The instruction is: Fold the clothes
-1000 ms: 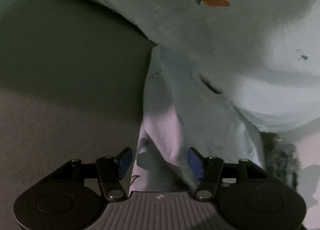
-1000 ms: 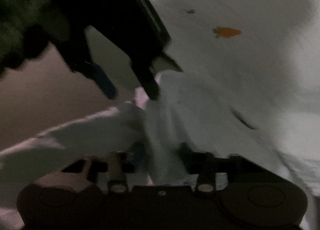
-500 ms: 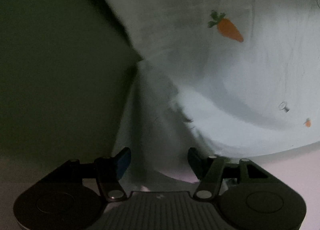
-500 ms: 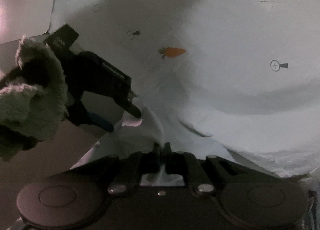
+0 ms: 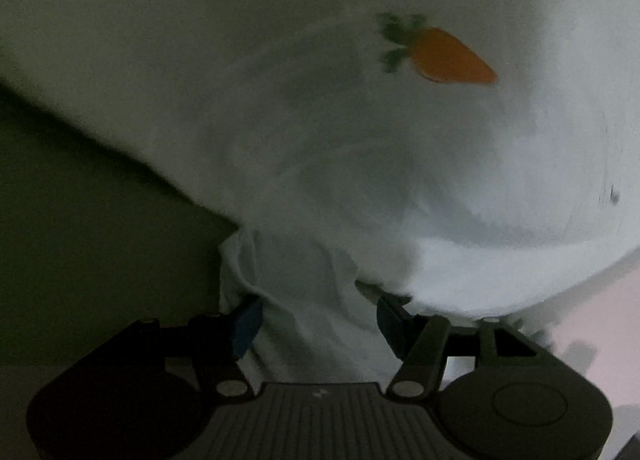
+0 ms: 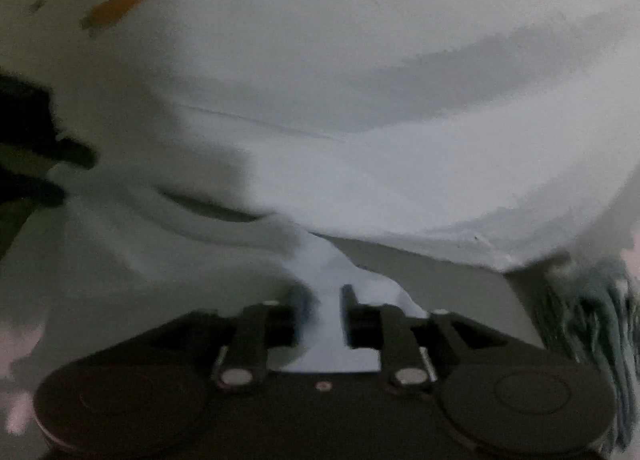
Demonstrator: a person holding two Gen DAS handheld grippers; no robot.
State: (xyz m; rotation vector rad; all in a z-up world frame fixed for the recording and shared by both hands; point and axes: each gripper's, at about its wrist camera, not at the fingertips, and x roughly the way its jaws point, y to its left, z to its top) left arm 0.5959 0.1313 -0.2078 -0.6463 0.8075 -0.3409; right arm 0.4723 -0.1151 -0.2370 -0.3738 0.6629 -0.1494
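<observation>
While both views are dim and somewhat blurred, the pale garment (image 5: 360,164) fills most of each; it spreads ahead of and above both tools, printed with small orange carrots (image 5: 440,56).

Left gripper (image 5: 318,318): fingers (image 5: 246,324) spread wide apart; a bunched fold of the garment runs down between them toward the body of the tool; no pad is seen pressing the cloth, so the gripper reads as released; dark surface (image 5: 80,240) to its left, apart from the cloth edge.

Right gripper (image 6: 324,314): fingers (image 6: 354,314) drawn close together with a narrow twisted strip of the garment (image 6: 328,164) pinched between them; the strip rises from the jaws and widens into the main sheet just ahead; clenched on the cloth.

Left edge of the right view: dark parts of the other tool (image 6: 36,156) touch the garment's side; fringed dark-green fabric (image 6: 592,300) hangs at lower right, beside the garment's hem.
</observation>
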